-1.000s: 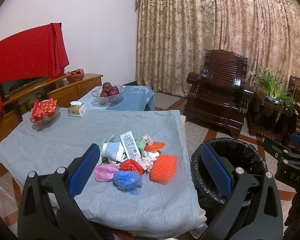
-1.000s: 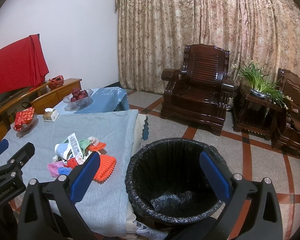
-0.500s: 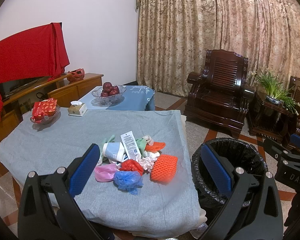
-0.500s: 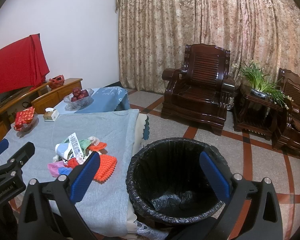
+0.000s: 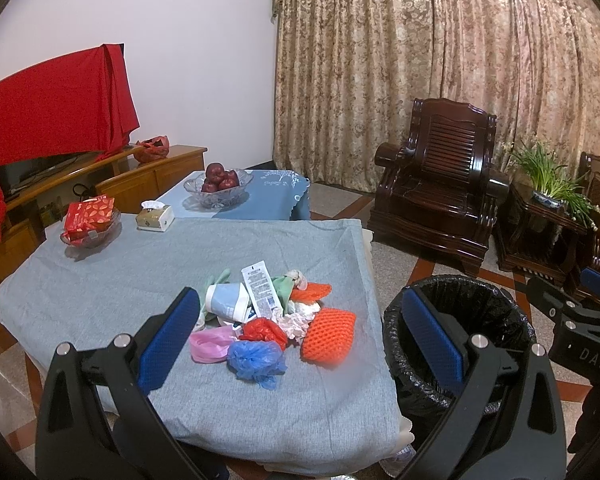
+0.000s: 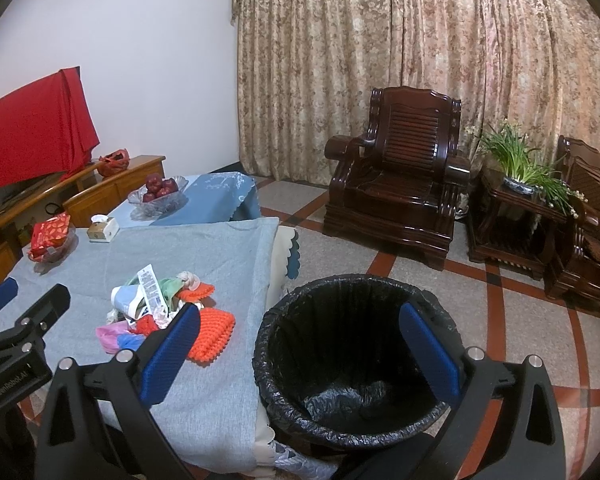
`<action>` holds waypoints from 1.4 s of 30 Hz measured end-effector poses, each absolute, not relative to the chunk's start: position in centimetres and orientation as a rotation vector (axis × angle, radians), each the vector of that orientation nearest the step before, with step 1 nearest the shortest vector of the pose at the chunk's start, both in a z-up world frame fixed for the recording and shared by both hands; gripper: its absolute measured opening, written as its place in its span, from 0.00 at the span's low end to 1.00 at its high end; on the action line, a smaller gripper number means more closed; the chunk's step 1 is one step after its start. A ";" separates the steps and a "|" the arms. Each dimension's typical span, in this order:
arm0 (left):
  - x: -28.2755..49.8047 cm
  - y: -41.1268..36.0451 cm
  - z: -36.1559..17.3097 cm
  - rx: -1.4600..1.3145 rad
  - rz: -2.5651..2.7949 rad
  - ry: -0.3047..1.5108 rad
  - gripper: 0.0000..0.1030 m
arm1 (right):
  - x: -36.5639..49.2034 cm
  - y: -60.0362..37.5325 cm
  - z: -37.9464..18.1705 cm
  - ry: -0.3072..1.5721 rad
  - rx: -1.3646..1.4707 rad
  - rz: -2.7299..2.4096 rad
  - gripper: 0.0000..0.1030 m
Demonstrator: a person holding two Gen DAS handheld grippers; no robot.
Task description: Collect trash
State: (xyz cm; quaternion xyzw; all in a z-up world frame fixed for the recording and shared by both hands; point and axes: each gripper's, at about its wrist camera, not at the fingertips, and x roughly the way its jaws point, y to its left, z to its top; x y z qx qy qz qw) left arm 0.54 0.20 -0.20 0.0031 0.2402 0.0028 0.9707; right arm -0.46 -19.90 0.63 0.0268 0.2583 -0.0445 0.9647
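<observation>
A pile of trash lies on the grey-covered table (image 5: 100, 280): an orange foam net (image 5: 328, 334), a blue plastic bag (image 5: 254, 362), a pink bag (image 5: 210, 344), a red wrapper (image 5: 264, 330), a white tube (image 5: 260, 288) and a paper cup (image 5: 226, 300). The pile also shows in the right wrist view (image 6: 164, 304). A bin with a black liner (image 6: 352, 364) stands on the floor right of the table. My left gripper (image 5: 300, 336) is open, above the table's near edge before the pile. My right gripper (image 6: 300, 352) is open, above the bin.
A glass bowl of red fruit (image 5: 216, 184), a tissue box (image 5: 155, 216) and a bowl with a red packet (image 5: 89, 224) stand at the table's far side. A dark wooden armchair (image 5: 436, 196), a side table with a plant (image 5: 548, 188) and curtains are beyond.
</observation>
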 end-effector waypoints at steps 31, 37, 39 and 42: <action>2.2 7.5 -4.6 -0.054 0.117 0.502 0.95 | 3.7 -16.6 -4.1 0.556 0.054 0.019 0.94; 3.8 11.3 -9.3 -0.020 0.185 0.542 0.95 | 6.8 -13.8 -7.2 0.577 0.048 0.147 0.86; 4.1 11.9 -10.5 -0.017 0.185 0.547 0.95 | 7.7 -12.7 -8.2 0.588 0.043 0.183 0.82; 5.1 12.4 -11.9 -0.014 0.187 0.572 0.95 | 9.3 -10.9 -10.7 0.631 0.019 0.225 0.75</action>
